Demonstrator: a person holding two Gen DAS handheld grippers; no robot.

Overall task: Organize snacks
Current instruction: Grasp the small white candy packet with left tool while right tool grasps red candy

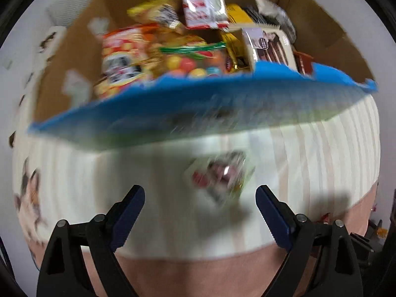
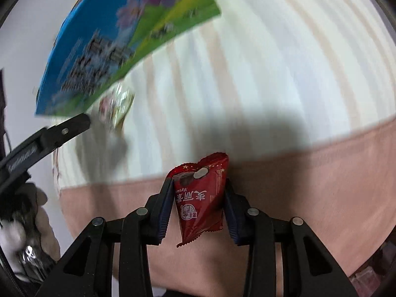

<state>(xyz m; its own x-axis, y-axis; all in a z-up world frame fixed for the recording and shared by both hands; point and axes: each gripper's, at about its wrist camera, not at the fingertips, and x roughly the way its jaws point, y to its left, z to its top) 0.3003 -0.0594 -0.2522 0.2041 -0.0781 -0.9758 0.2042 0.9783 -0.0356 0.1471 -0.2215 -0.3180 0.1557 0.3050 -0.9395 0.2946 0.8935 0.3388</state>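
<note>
A cardboard box [image 1: 74, 57] with a blue and green printed front wall [image 1: 198, 113] holds several snack packs. My left gripper [image 1: 200, 198] is open, above a small blurred snack packet [image 1: 222, 178] lying on the striped cloth in front of the box. My right gripper [image 2: 198, 188] is shut on a red snack packet [image 2: 200, 198], held above the pink cloth edge. In the right wrist view the left gripper's finger [image 2: 71, 125] sits beside the small packet [image 2: 116, 106], below the box wall [image 2: 118, 39].
A white and beige striped cloth [image 1: 309, 160] with a pink border [image 2: 309, 178] covers the surface. A white wall stands behind the box. Some dark items lie off the right edge [image 1: 376, 230].
</note>
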